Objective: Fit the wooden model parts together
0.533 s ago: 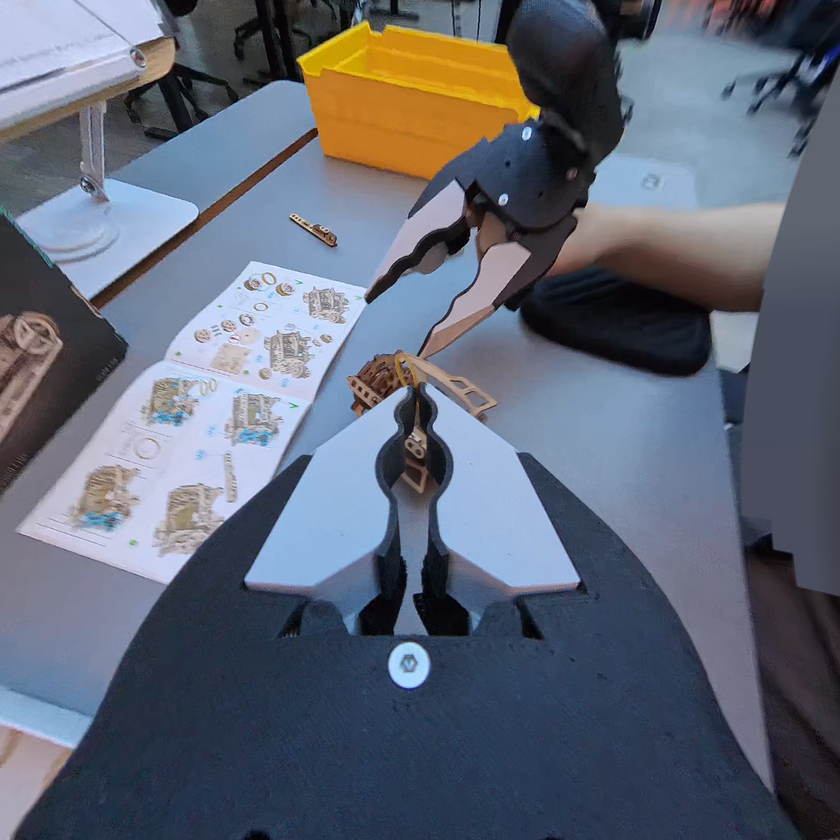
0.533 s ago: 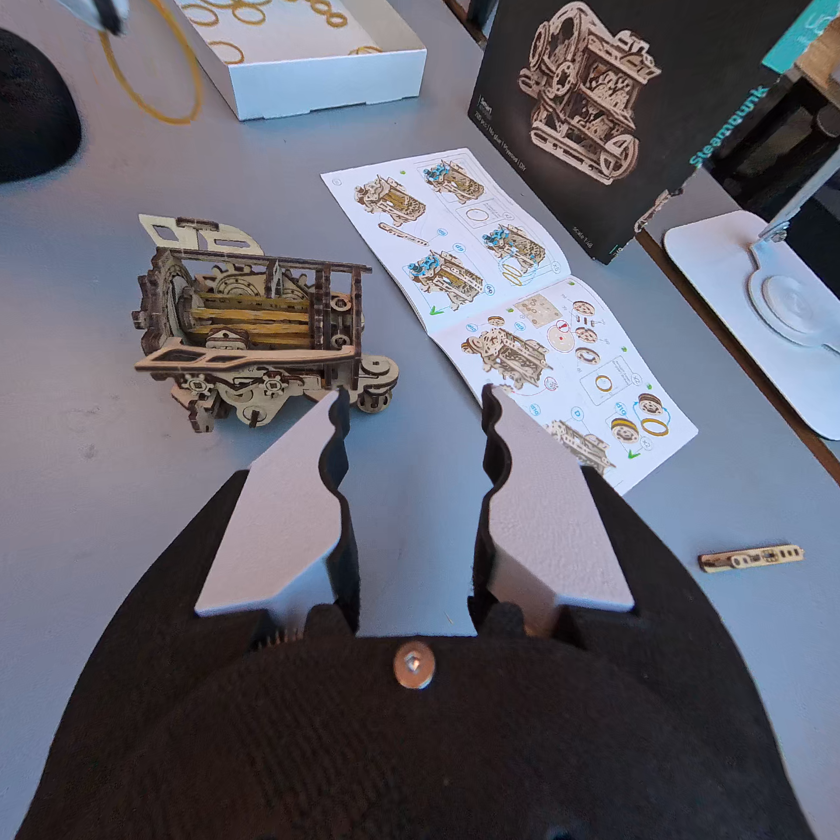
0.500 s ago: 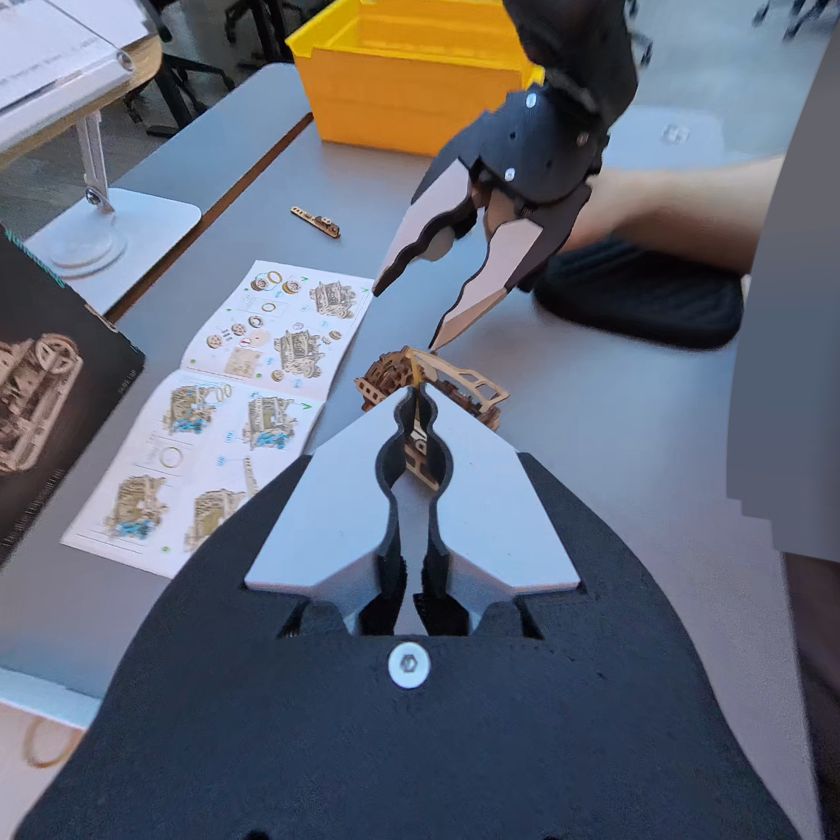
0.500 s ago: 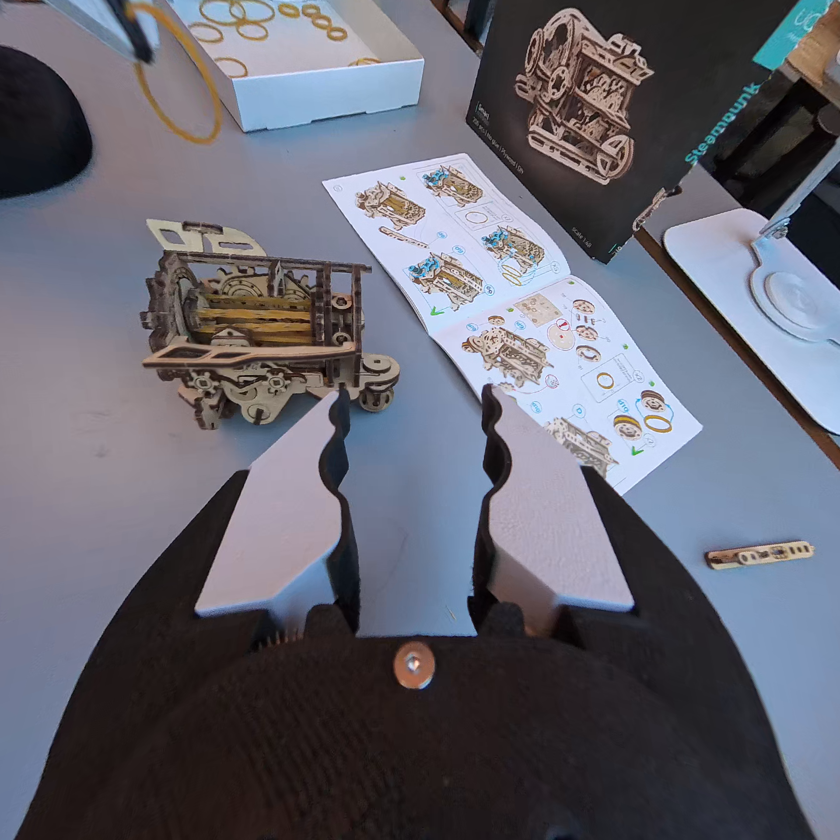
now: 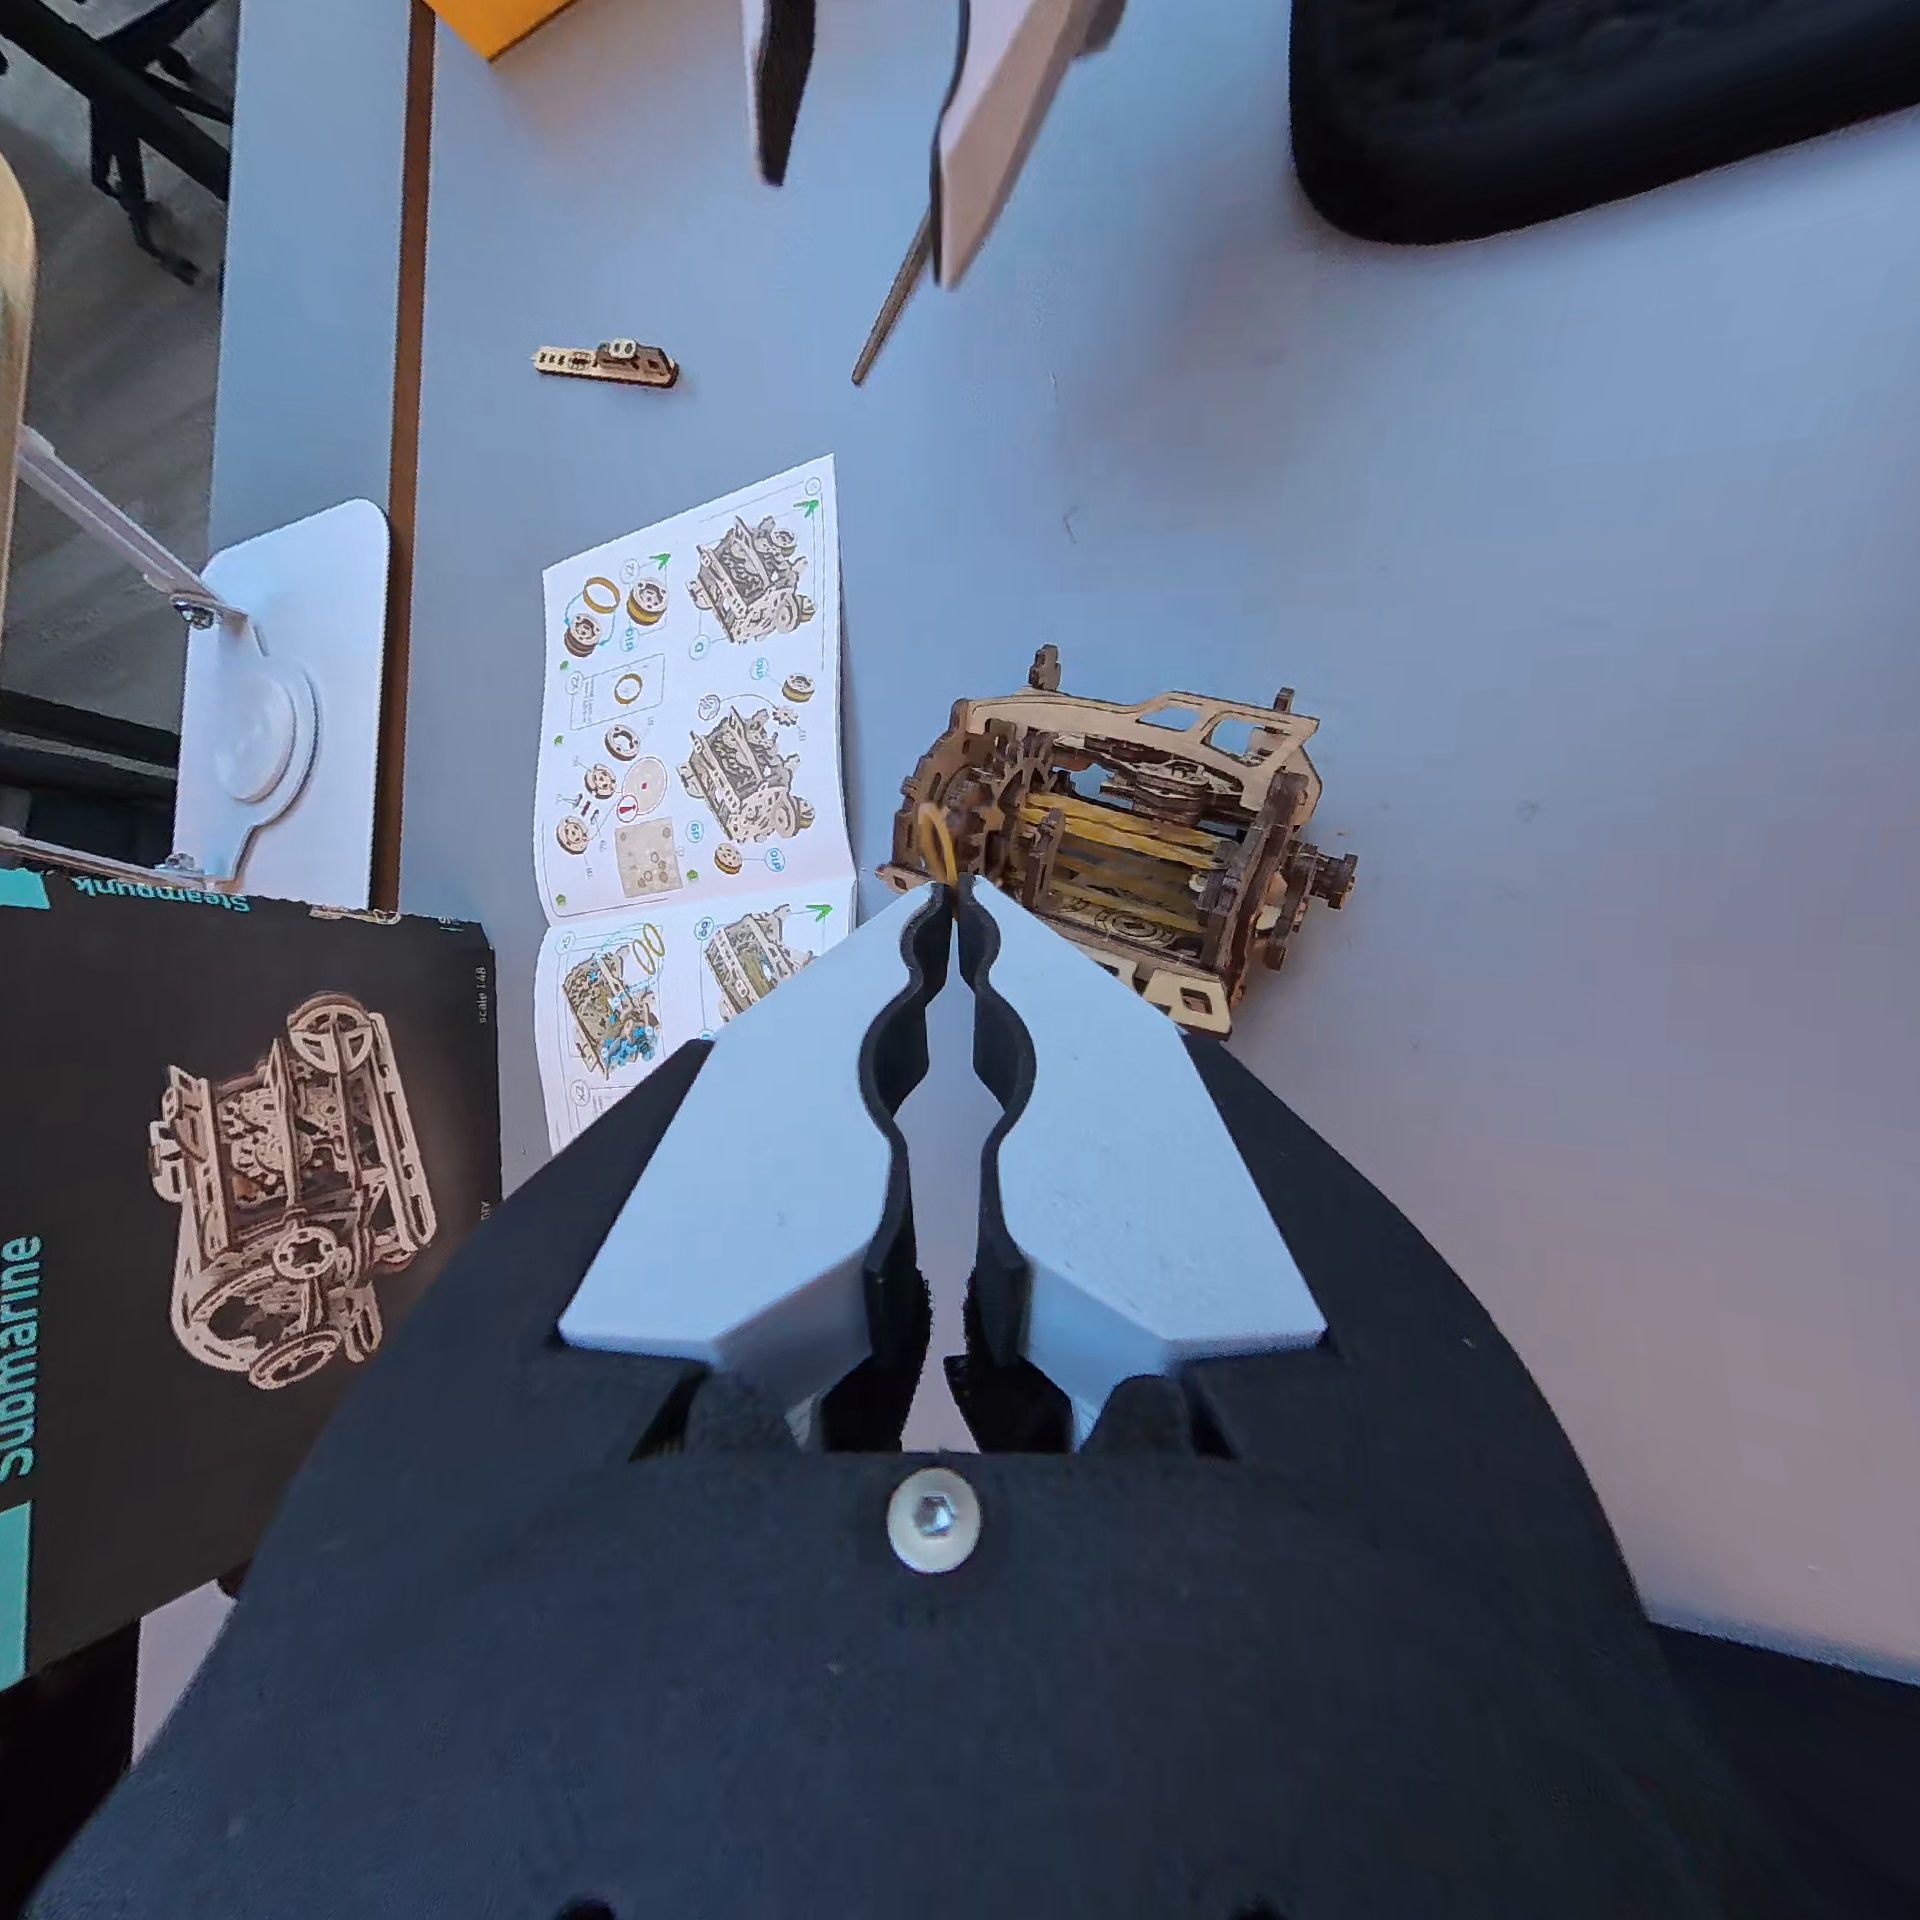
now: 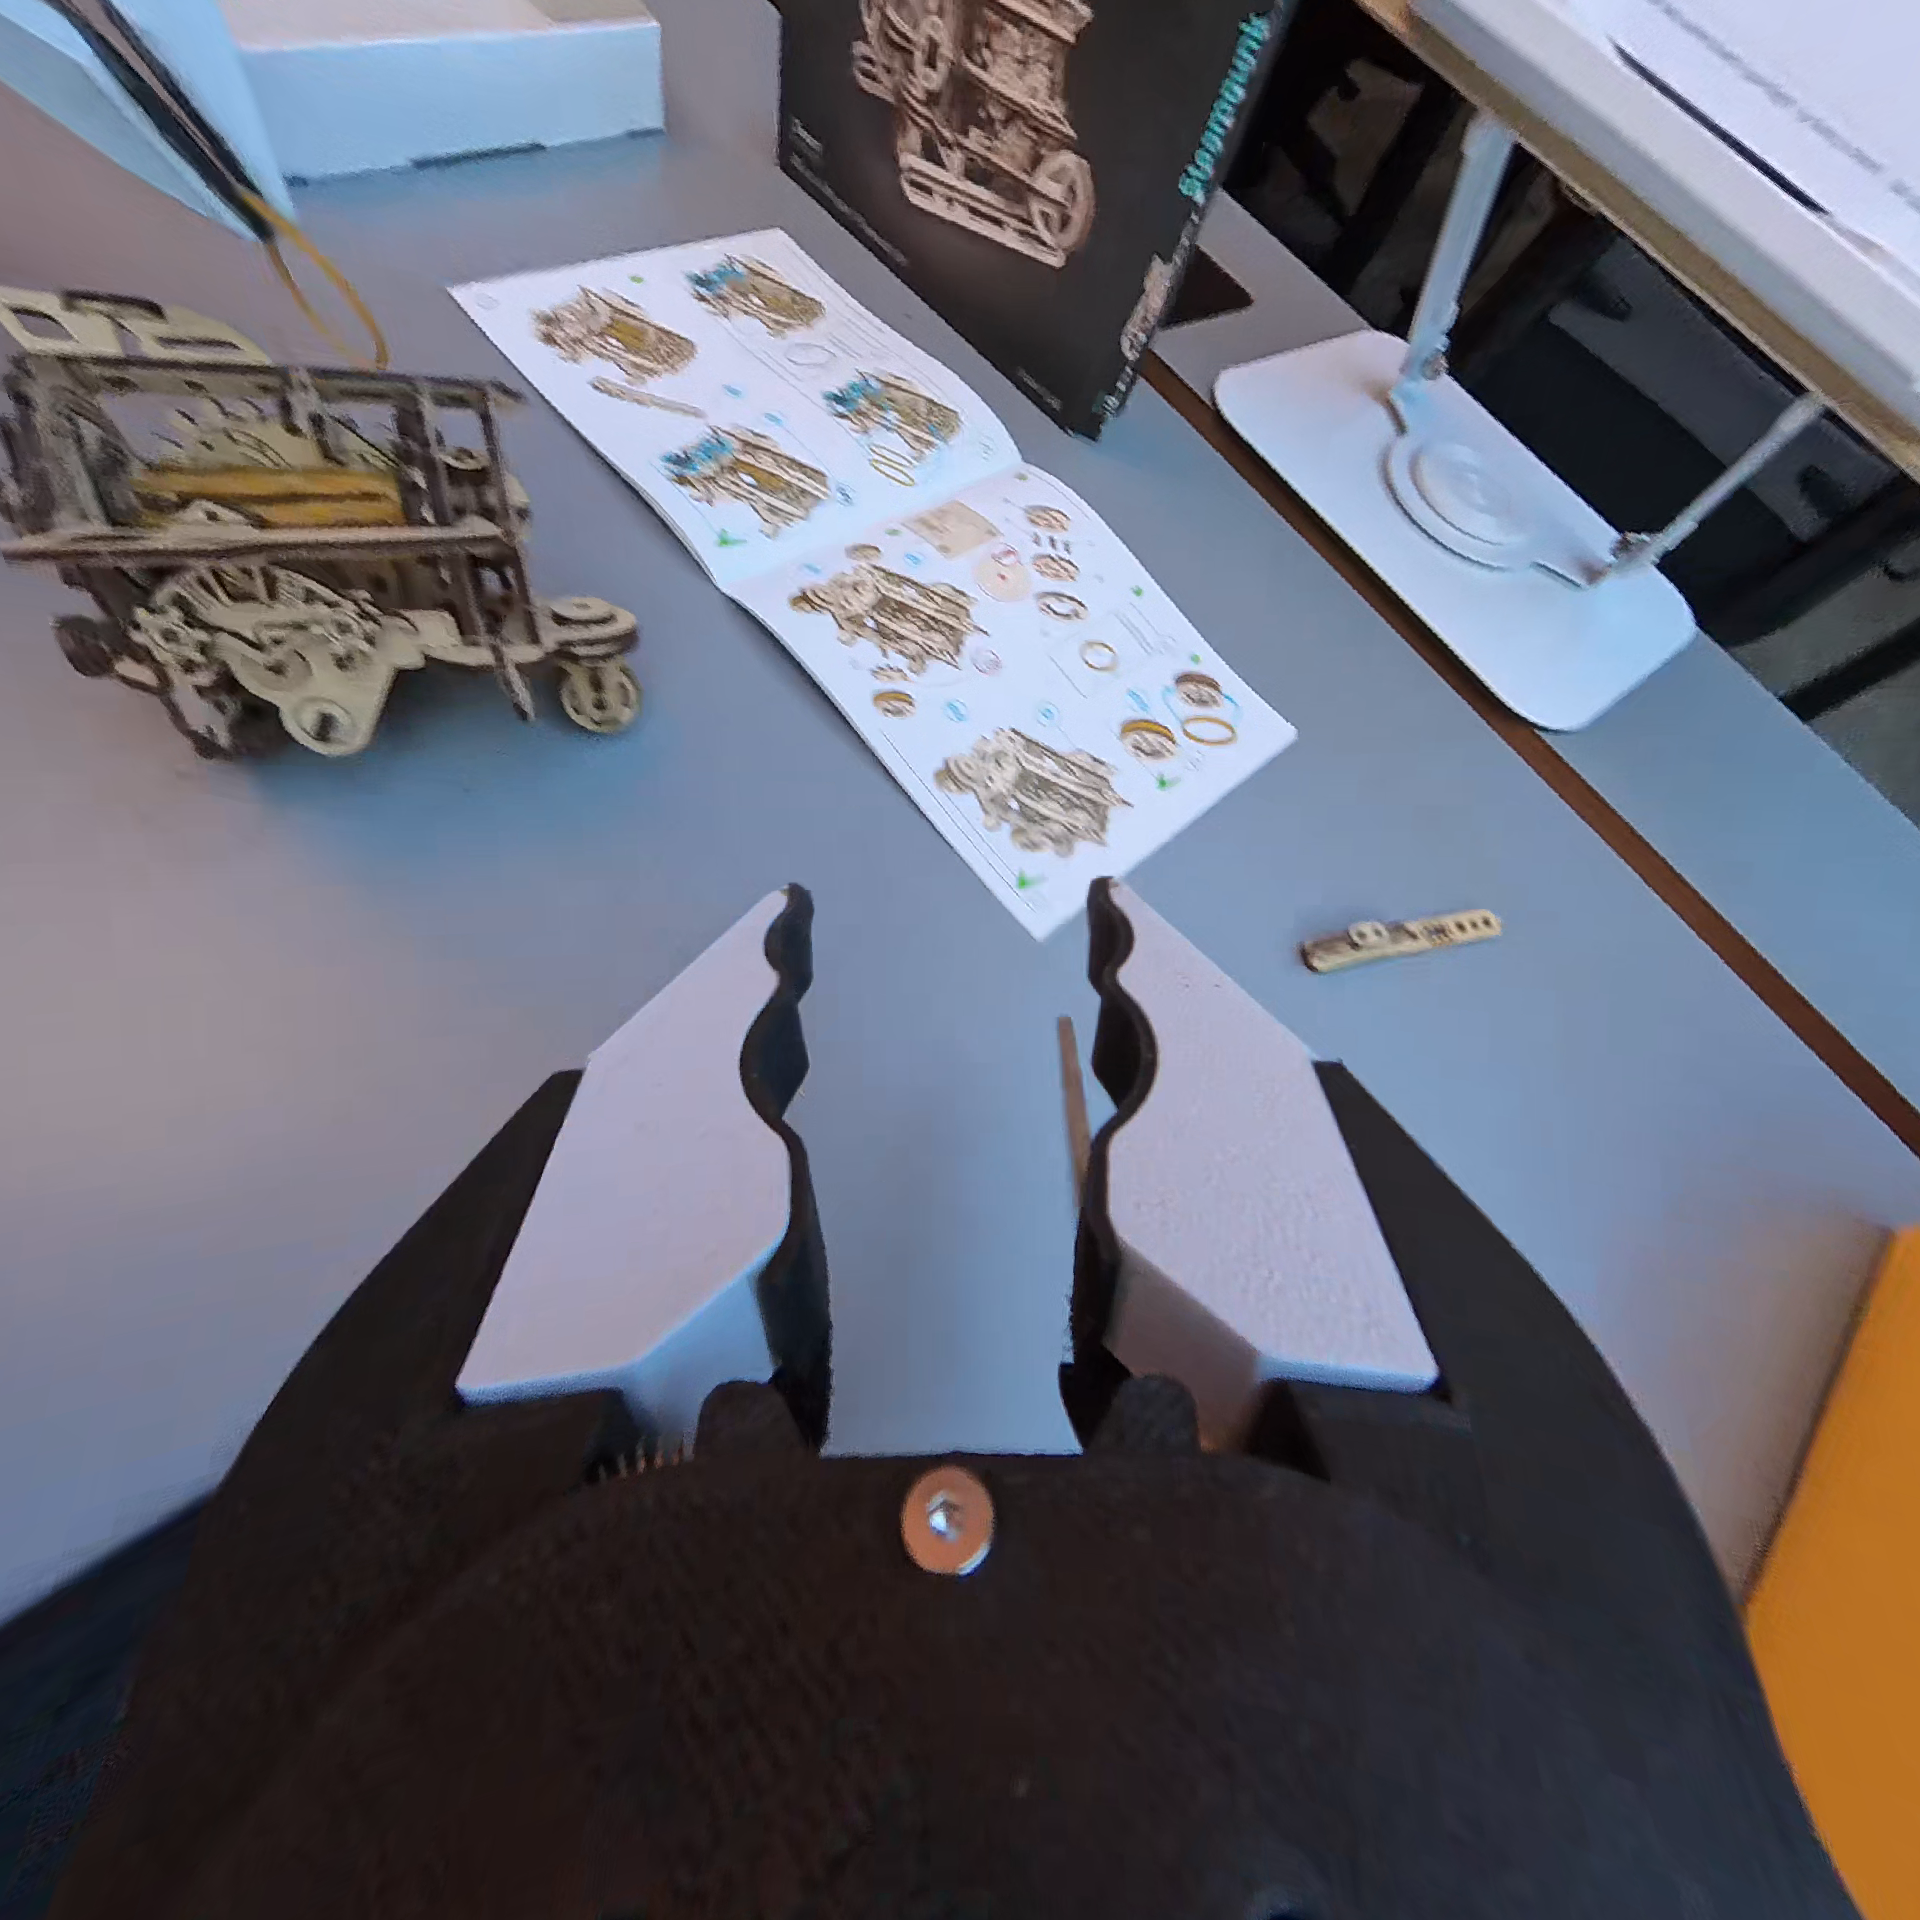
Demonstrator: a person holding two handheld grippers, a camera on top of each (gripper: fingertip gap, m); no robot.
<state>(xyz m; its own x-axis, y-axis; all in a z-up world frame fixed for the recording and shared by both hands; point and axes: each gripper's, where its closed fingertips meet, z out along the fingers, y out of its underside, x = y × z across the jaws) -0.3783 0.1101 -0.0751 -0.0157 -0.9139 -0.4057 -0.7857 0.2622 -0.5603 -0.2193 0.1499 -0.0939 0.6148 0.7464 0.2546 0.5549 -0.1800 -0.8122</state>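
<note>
The wooden model (image 5: 1122, 831) stands on the grey table, and in the right wrist view it sits at the left (image 6: 281, 540). My left gripper (image 5: 954, 896) is shut on a yellow rubber band (image 5: 935, 836) and holds it at the model's geared left end. In the right wrist view the band (image 6: 332, 301) hangs from the left gripper (image 6: 260, 223) just above the model. My right gripper (image 6: 951, 899) is open and above bare table, apart from the model. It also shows at the top of the left wrist view (image 5: 862, 218). A thin wooden stick (image 6: 1070, 1101) shows beside its right finger.
A small wooden strip (image 5: 605, 364) lies loose near the table's edge (image 6: 1397, 940). An open instruction booklet (image 5: 707, 727) and a black box (image 5: 239, 1195) lie left of the model. A white lamp base (image 6: 1475, 520), a white tray (image 6: 447, 94), a yellow bin (image 6: 1849, 1558) and a black cushion (image 5: 1558, 104) surround the work area. The tips of one gripper are about 15 cm away from the tips of the other. The thin wooden stick (image 6: 1070, 1101) is about 9 cm from my right fingertips. It turns up in the left wrist view (image 5: 895, 330) as well.
My left gripper has tipped to look steeply down and brought the rubber band to the model's geared end. My right gripper, still open, has pulled back from the model toward the yellow bin.
</note>
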